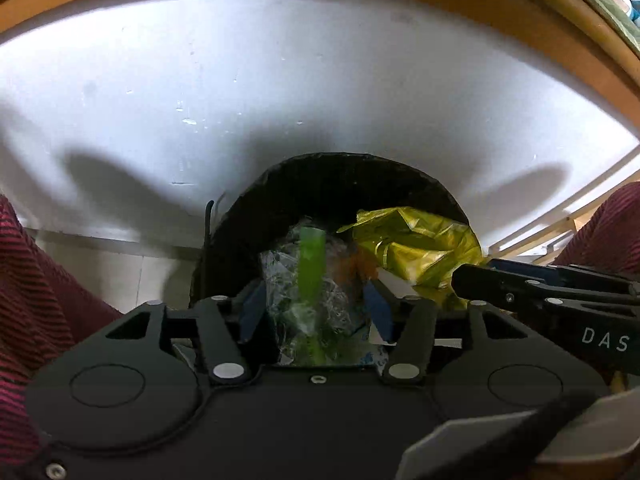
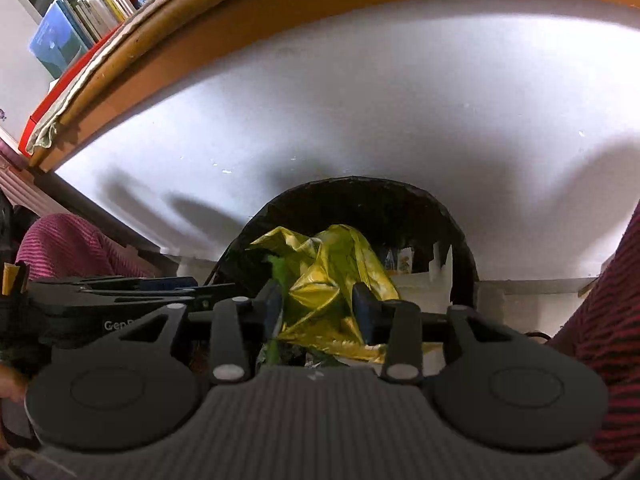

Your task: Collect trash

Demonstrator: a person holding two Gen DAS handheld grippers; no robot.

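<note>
A white wall (image 1: 280, 80) rose behind the scene under a wooden desk edge (image 2: 360, 12), with books (image 2: 100, 4) on a shelf at the upper left of the right wrist view; below the wall stood a black bin (image 1: 332, 176), its round mouth dark and already holding rubbish; both grippers pointed steeply down over that mouth, side by side.

The left gripper (image 1: 314, 304) had its blue pads (image 1: 254, 308) spread apart; a crumpled clear plastic wrapper with a green strip (image 1: 310, 272) sat between them, blurred, and the pads did not appear to press on it, so the gripper looked released; whether the wrapper rested on the rubbish below or hung in the air could not be told.

The right gripper (image 2: 316, 304) likewise stood parted; a crinkled gold foil bag (image 2: 328, 272) lay between its fingers and over the bin's contents, with a gap visible at the pads; white paper or card (image 2: 420, 280) lay just beside it inside the bin.

Sleeves of dark red striped cloth (image 1: 36, 280) showed at the outer edges of both views.
</note>
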